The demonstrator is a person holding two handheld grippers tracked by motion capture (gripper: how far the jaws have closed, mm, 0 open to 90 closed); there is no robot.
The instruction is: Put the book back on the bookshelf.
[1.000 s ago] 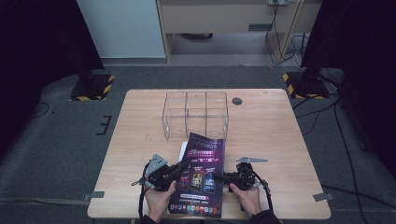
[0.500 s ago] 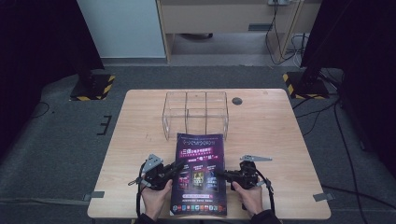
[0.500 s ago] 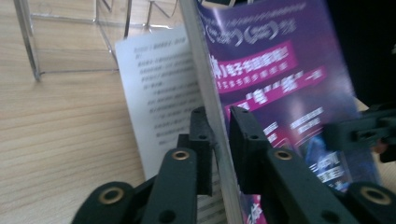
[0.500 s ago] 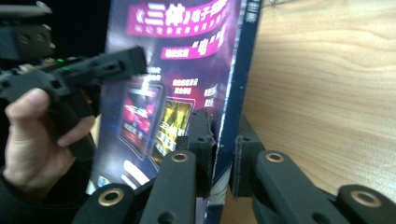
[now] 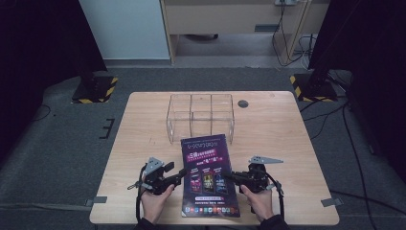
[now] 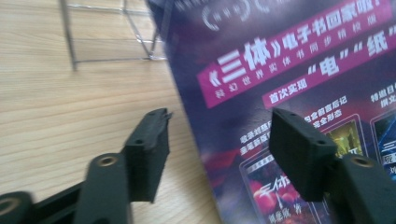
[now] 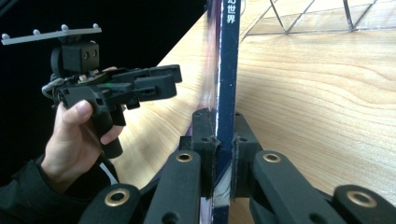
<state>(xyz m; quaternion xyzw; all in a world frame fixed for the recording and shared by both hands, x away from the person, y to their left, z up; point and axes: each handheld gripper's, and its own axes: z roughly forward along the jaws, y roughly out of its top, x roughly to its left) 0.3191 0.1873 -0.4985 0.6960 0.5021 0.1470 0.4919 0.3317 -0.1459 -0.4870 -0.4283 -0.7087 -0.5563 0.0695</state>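
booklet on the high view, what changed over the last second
The booklet turned from tilted to nearly square with the table edge and slid toward the person. The right gripper stays shut on its edge; the left gripper is open astride the other edge. The wire rack did not move.

Your magazine (image 5: 209, 175) lies on the table (image 5: 287, 143) near you. The wire rack (image 5: 201, 117) sits just behind it, at twelve o'clock. Your left gripper (image 5: 179, 173) is at its nine o'clock, your right gripper (image 5: 232, 176) at three.
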